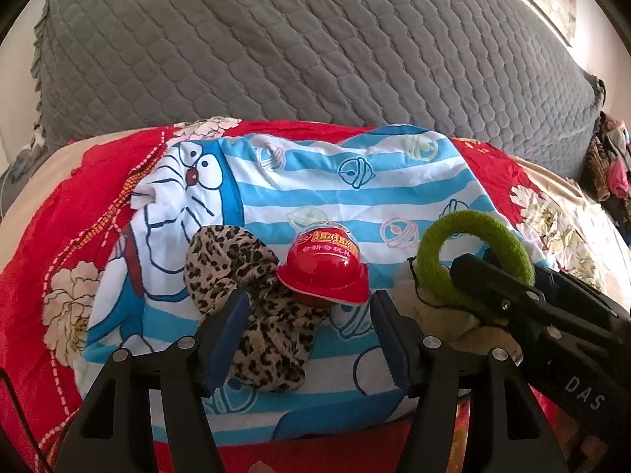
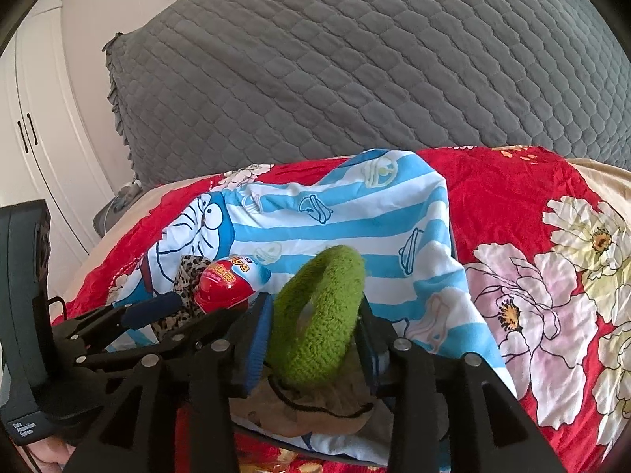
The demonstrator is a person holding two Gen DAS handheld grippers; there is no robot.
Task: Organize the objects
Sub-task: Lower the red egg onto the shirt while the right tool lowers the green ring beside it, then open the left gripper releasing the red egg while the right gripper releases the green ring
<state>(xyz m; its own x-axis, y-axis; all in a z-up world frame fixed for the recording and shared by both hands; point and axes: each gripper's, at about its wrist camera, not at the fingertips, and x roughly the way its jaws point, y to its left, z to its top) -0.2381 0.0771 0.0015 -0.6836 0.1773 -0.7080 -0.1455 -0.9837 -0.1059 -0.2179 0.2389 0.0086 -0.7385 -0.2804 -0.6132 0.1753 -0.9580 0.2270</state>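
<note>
A grey quilt [image 1: 276,39] backs a red floral sheet [image 2: 512,205], on which lies a blue-striped cartoon cloth [image 1: 315,189]. On that cloth sit a leopard scarf [image 1: 252,295], a green ring [image 2: 319,311] and a red capsule [image 1: 323,272]. The left gripper [image 1: 311,339] stands spread over the scarf, clear of it; the right gripper [image 2: 315,339] straddles the upright ring, jaws parted, whether its pads touch it I cannot tell.

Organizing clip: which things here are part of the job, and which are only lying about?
Job: green ring, between the right tool's jaws; red toy helmet; leopard scarf; left tool, open.
Lying about: cartoon striped cloth, red flowered sheet, grey quilt.
</note>
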